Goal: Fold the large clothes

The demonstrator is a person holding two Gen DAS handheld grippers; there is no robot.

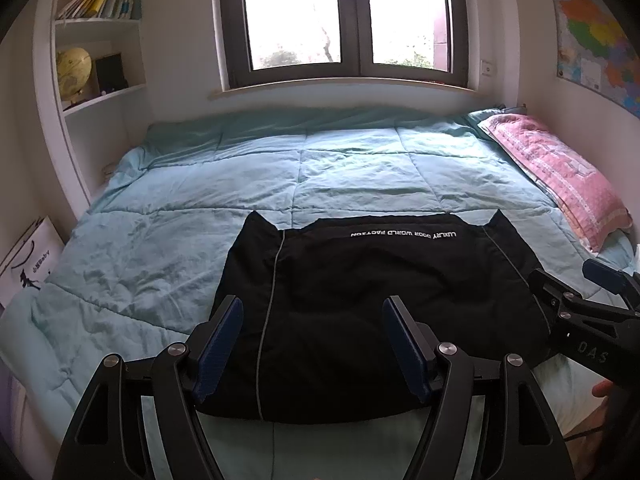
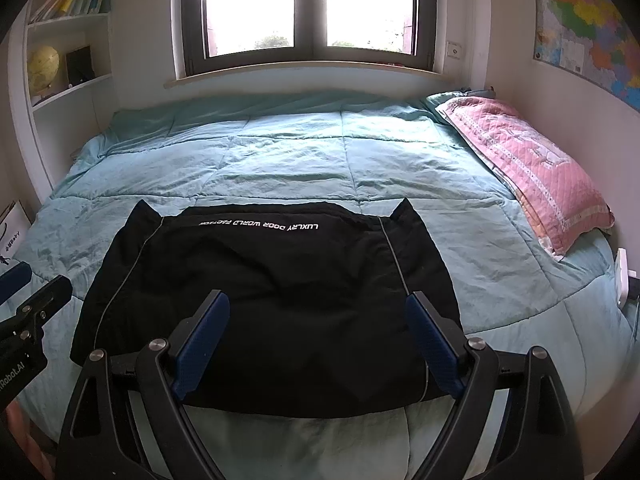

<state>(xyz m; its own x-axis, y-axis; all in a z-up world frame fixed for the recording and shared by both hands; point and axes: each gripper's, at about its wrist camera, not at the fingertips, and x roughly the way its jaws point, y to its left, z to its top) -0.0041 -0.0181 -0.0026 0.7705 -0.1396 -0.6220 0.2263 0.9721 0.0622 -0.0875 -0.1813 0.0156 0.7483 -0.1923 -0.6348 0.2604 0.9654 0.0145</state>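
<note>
A black garment [image 1: 372,304] with grey piping and white lettering lies folded into a rough rectangle on the near part of the bed; it also shows in the right wrist view [image 2: 264,304]. My left gripper [image 1: 314,312] is open and empty, held just above the garment's near left part. My right gripper [image 2: 318,308] is open and empty, above the garment's near right part. The right gripper also shows at the right edge of the left wrist view [image 1: 568,300], and the left gripper at the left edge of the right wrist view [image 2: 36,300].
The bed is covered by a light blue quilt [image 1: 240,184]. A pink pillow [image 1: 560,176] lies at the right by the wall. White shelves [image 1: 100,96] with books and a globe stand at the left. A window [image 1: 344,20] is behind the bed.
</note>
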